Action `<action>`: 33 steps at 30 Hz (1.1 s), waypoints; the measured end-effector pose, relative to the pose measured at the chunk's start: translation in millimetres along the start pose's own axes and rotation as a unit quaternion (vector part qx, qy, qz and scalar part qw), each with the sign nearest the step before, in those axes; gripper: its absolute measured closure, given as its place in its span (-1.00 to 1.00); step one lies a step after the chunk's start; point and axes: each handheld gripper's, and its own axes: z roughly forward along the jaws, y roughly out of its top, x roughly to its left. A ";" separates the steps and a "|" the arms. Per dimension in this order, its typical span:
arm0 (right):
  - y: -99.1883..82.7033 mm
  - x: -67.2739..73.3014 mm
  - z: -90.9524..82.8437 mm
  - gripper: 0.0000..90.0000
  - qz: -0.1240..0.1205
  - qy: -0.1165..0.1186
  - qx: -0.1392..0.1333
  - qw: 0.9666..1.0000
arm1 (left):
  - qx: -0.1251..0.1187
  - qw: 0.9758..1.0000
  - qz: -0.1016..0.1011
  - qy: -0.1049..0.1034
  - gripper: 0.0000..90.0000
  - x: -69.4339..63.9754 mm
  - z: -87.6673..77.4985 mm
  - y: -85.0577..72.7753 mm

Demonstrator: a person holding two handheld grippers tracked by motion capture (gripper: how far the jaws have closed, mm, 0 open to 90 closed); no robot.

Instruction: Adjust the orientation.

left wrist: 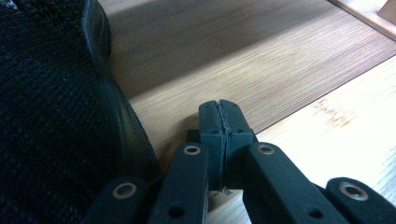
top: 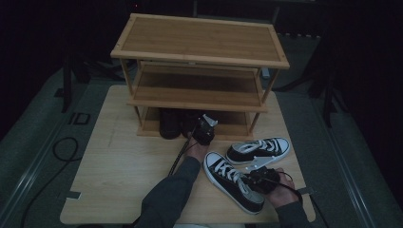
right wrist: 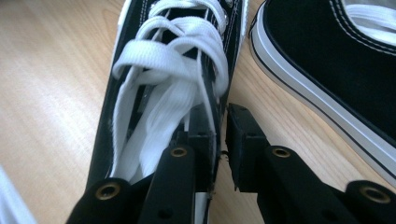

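1. Dark room; a light wooden desk (top: 119, 171) carries a three-tier bamboo rack (top: 199, 71) at its far side.
2. Dark shoes (top: 169, 124) sit on the rack's bottom shelf.
3. Left gripper (top: 205, 129) reaches to that shelf's front edge — jaws clenched pad to pad, nothing between them, just beside a black knit shoe (left wrist: 51, 116).
4. Two black sneakers with white laces lie on the desk at the right: near sneaker (top: 233, 180), far sneaker (top: 259, 149).
5. Right gripper (right wrist: 219, 140) is at the near sneaker's collar — one jaw inside, one outside, the side wall between them; no firm pinch visible.
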 end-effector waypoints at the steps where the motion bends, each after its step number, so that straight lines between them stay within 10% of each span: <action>1: 1.9 0.6 2.9 0.80 -0.001 -0.004 0.002 1.000 | 0.000 1.000 0.000 0.000 0.98 0.0 0.0 0.0; 33: -2.8 -18.8 -14.5 0.95 0.062 0.055 -0.068 0.994 | 0.000 1.000 0.000 0.000 0.98 0.1 0.0 0.0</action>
